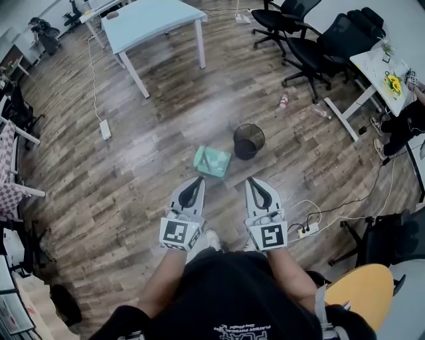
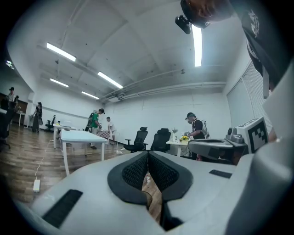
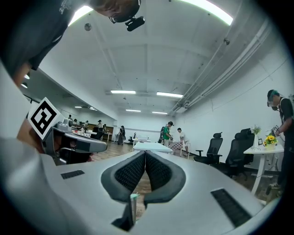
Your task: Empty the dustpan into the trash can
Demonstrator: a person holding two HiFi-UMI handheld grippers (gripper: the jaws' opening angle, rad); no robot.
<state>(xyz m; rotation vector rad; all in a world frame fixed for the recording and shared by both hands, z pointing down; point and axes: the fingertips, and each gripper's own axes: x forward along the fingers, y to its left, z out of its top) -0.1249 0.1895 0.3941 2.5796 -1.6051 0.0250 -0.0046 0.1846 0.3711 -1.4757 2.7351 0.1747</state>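
Observation:
A green dustpan (image 1: 212, 161) lies on the wood floor just ahead of me. Right beside it, to its right, stands a black mesh trash can (image 1: 248, 141). My left gripper (image 1: 197, 180) is held level above the floor, short of the dustpan, its jaws shut with nothing between them. My right gripper (image 1: 252, 180) hangs parallel to it, short of the can, jaws also closed. In the left gripper view the left gripper's (image 2: 148, 153) pads meet at the tip. The right gripper's (image 3: 145, 153) pads do the same; a thin green-tipped thing (image 3: 133, 197) shows low in its gap, and what it is I cannot tell.
A white table (image 1: 156, 20) stands far ahead and black office chairs (image 1: 312, 40) at the far right. A power strip (image 1: 105, 129) lies at the left, a small bottle (image 1: 283, 101) beyond the can, and cables with another strip (image 1: 307, 231) at my right. People stand by distant tables.

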